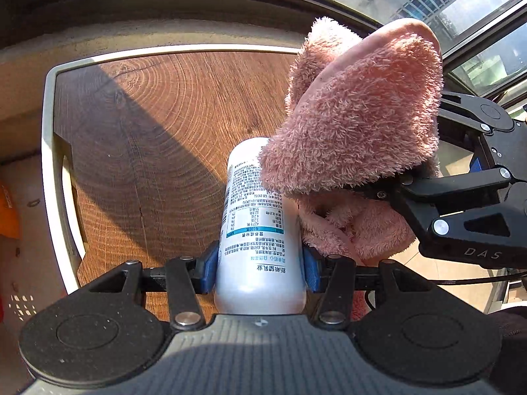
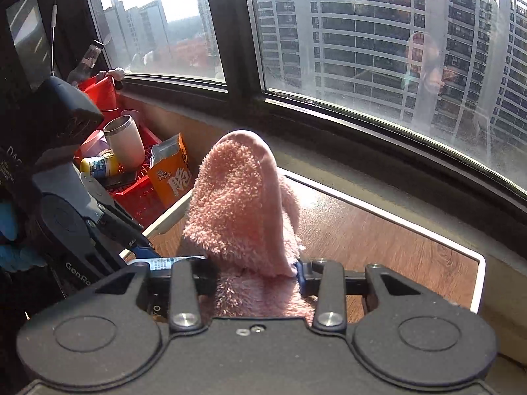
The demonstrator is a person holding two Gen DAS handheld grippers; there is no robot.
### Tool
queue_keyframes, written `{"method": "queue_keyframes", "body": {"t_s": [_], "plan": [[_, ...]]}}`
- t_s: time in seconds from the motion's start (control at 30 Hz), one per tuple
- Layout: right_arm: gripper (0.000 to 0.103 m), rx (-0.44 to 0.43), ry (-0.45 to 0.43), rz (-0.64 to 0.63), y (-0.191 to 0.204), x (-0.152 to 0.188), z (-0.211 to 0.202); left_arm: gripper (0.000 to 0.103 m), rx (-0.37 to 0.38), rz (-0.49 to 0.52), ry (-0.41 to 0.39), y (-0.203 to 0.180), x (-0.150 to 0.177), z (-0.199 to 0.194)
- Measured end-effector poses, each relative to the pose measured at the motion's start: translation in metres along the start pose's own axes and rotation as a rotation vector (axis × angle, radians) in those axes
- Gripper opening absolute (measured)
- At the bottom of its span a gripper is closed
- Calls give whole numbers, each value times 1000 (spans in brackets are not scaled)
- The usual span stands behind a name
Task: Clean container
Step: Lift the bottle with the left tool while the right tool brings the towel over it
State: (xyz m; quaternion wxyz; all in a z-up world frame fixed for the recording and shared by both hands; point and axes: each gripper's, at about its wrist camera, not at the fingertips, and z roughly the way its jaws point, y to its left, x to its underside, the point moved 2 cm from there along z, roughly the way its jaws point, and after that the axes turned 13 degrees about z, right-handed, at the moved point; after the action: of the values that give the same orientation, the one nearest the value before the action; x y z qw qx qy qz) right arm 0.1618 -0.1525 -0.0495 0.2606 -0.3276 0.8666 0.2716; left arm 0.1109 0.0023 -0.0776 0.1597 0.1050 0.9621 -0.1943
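A: We see the white bottle (image 1: 260, 230) clamped between the blue pads (image 1: 208, 271) of the left gripper (image 1: 260, 271), its printed label facing up and its far end pointing out over the wood-grain table (image 1: 158, 125).

B: And the pink cloth (image 1: 355, 125)? We find it just to the right of the bottle, touching the bottle's far end and right side.

A: Yes. The right gripper (image 2: 255, 275) is pinched on that cloth; a fold stands up tall above its fingers.

B: In the right wrist view we catch only a sliver of the bottle (image 2: 161, 262), left of the cloth (image 2: 237, 197).

A: Further left of the bottle there we see a red crate (image 2: 138, 194) holding a cup (image 2: 123, 140) and an orange snack bag (image 2: 173, 171).
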Motion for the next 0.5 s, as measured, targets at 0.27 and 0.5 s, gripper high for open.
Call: {"method": "queue_keyframes", "body": {"t_s": [0.27, 0.5], "plan": [[39, -114, 99, -68, 19, -5, 17, 49, -86, 166, 19, -16, 7, 6], [39, -33, 112, -26, 2, -1, 22, 49, -208, 330, -1, -36, 11, 6]]}}
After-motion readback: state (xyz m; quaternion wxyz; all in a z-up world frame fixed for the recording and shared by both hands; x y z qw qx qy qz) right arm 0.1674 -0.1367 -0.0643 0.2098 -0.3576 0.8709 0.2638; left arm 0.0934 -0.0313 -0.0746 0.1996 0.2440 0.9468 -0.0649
